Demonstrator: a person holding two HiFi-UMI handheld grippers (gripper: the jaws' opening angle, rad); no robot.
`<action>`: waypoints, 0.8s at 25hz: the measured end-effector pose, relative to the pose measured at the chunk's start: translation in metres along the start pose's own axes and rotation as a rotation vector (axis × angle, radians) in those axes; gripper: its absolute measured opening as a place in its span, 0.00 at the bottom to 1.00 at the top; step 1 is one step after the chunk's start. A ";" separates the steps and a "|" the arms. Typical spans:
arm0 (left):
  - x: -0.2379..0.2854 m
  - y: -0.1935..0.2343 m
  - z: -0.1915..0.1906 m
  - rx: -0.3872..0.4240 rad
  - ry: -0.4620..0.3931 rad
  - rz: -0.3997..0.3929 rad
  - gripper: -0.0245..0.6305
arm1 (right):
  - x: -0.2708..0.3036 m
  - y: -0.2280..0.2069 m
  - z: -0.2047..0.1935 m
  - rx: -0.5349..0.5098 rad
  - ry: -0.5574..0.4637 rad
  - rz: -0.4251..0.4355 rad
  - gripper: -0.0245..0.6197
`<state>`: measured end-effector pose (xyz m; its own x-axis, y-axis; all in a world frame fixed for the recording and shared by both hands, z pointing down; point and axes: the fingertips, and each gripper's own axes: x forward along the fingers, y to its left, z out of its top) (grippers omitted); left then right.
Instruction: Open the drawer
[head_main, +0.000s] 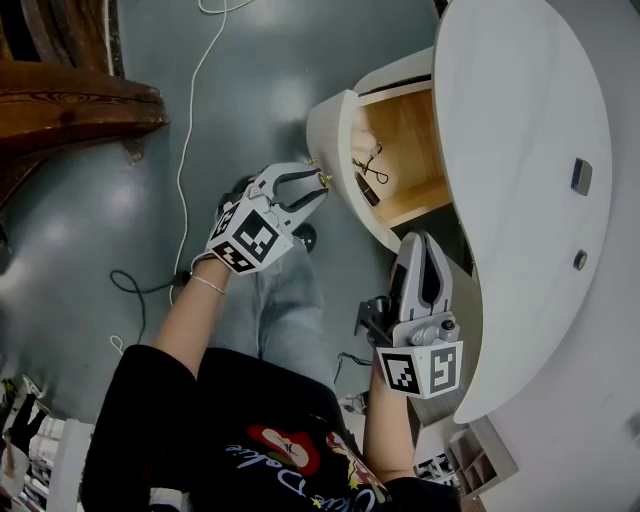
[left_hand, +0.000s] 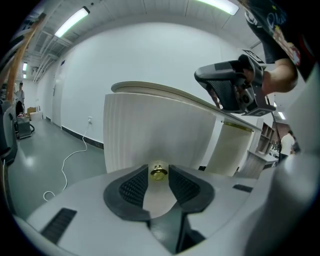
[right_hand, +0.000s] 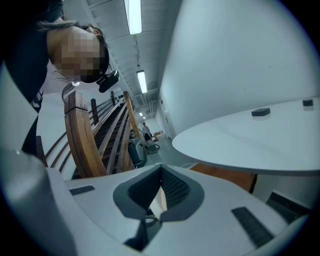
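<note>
- Flanking the brass knob (left_hand: 159, 172), the left gripper (left_hand: 159, 167) has its jaws spread. The knob sits between their very tips, and the pads lie close on either side with no visible squeeze.
- The drawer (head_main: 405, 140) stands directly ahead of those jaws. It is pulled out of the white table (head_main: 520, 150), and its wooden inside is bare to the head view.
- Its pale curved front (left_hand: 150, 135) stands upright and faces the left jaws squarely. The drawer's length runs straight away from them, back under the table top.
- The right gripper (head_main: 421, 240) has its jaws pressed together with nothing between them. The table's edge lies just past their tips, and the drawer is ahead of them, toward the left gripper's side.
- Small dark things (head_main: 370, 170) lie in the drawer just behind the front. What they are is hard to make out.
- The drawer's far end is hidden under the table top. From the left gripper view, the front blocks the whole inside.
</note>
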<state>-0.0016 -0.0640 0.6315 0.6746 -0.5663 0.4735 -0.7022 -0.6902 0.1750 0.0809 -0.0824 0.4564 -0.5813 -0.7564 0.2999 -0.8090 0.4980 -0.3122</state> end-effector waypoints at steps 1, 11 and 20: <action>-0.001 0.001 0.003 -0.010 -0.010 0.003 0.20 | 0.000 -0.001 0.001 -0.001 -0.002 0.000 0.04; -0.031 0.000 0.040 -0.002 -0.057 0.042 0.20 | -0.008 0.000 0.021 -0.001 -0.030 -0.007 0.04; -0.066 0.002 0.093 0.018 -0.111 0.098 0.12 | -0.024 -0.004 0.038 0.009 -0.059 -0.033 0.04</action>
<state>-0.0266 -0.0700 0.5200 0.6245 -0.6771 0.3894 -0.7626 -0.6364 0.1164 0.1010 -0.0827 0.4163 -0.5481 -0.7961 0.2564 -0.8266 0.4687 -0.3116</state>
